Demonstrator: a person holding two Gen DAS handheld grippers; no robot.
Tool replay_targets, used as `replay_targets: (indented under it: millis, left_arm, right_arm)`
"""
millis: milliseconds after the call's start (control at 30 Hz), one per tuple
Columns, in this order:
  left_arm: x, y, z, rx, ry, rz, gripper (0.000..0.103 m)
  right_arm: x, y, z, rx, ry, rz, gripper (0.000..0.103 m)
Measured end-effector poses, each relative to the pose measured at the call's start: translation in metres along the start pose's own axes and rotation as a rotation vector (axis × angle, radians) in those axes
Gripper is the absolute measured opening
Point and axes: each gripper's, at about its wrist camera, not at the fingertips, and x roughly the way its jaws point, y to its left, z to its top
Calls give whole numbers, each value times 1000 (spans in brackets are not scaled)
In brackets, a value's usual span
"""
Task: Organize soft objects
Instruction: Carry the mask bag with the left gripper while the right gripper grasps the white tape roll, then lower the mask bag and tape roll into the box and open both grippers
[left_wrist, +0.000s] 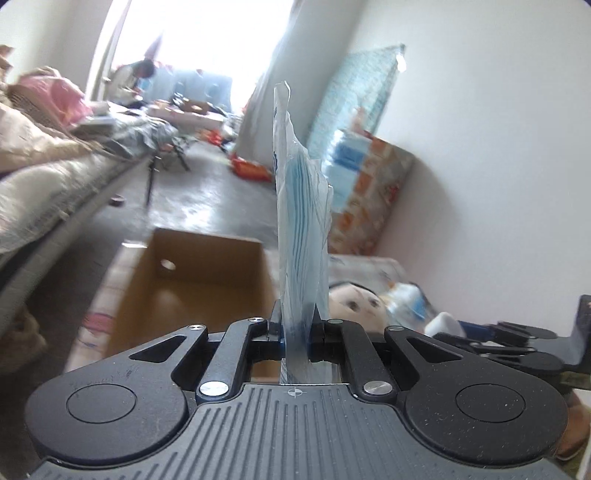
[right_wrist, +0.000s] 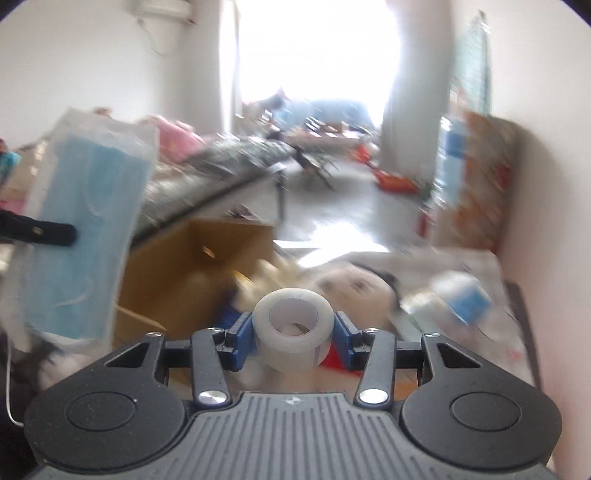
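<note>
My left gripper (left_wrist: 297, 332) is shut on a clear pack of blue face masks (left_wrist: 303, 229), held upright and edge-on above the near right corner of an open cardboard box (left_wrist: 192, 280). The same pack shows at the left of the right wrist view (right_wrist: 85, 236). My right gripper (right_wrist: 293, 332) is shut on a white roll of tape (right_wrist: 293, 328), above the floor mat. A plush doll with a pale face and black hair (left_wrist: 356, 304) lies right of the box and also shows in the right wrist view (right_wrist: 351, 286).
A clear packet with a blue label (right_wrist: 454, 299) lies on the mat right of the doll. A bed (left_wrist: 48, 184) runs along the left. Patterned boxes (left_wrist: 373, 192) and a wall stand on the right. Clutter lies on the far floor.
</note>
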Motion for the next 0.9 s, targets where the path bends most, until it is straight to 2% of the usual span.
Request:
replay_targets:
  millis: [100, 200, 300, 467, 600, 900]
  left_arm:
    - [12, 25, 19, -12, 2, 75, 8]
    - [47, 50, 36, -23, 74, 117, 8]
    - [89, 71, 47, -4, 158, 167, 8]
    - [162, 98, 45, 46, 326, 264, 8]
    - [190, 105, 41, 131, 406, 334, 8]
    - [224, 110, 29, 257, 553, 476, 9]
  right_arm:
    - [11, 24, 31, -12, -45, 119, 49]
    - [38, 52, 62, -54, -75, 197, 49]
    - [84, 74, 94, -82, -38, 243, 49]
    - [179, 99, 133, -79, 120, 244, 49]
    - [247, 110, 140, -43, 255, 222, 49]
    - [325, 138, 137, -57, 357, 183, 49]
